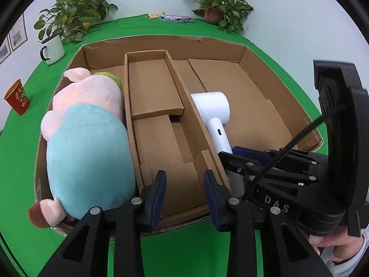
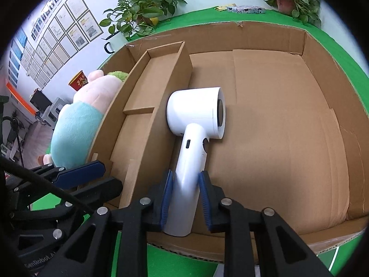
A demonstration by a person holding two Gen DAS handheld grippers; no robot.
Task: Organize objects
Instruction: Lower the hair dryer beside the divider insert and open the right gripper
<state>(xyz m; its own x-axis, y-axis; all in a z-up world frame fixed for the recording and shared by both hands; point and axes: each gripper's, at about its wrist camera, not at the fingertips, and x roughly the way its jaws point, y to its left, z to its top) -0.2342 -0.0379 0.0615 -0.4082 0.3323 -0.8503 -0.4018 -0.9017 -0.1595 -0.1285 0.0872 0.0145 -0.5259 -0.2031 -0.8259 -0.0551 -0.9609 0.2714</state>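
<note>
A big open cardboard box (image 1: 256,55) (image 2: 322,53) lies on the green table, split by a narrow cardboard insert (image 1: 152,87) (image 2: 147,85). A pink and teal plush pig (image 1: 87,133) (image 2: 76,124) fills the left compartment. A white hair dryer (image 2: 196,120) (image 1: 212,108) lies in the right compartment, head away from me. My right gripper (image 2: 184,196) (image 1: 251,161) is shut on the dryer's handle. My left gripper (image 1: 184,198) is open and empty over the insert's near end; one of its fingers (image 2: 80,173) shows in the right wrist view.
A white enamel mug (image 1: 54,48) and a red cup (image 1: 17,97) stand on the green cloth left of the box. Two potted plants (image 1: 76,16) (image 1: 219,4) and a small printed packet (image 1: 176,19) sit along the back wall.
</note>
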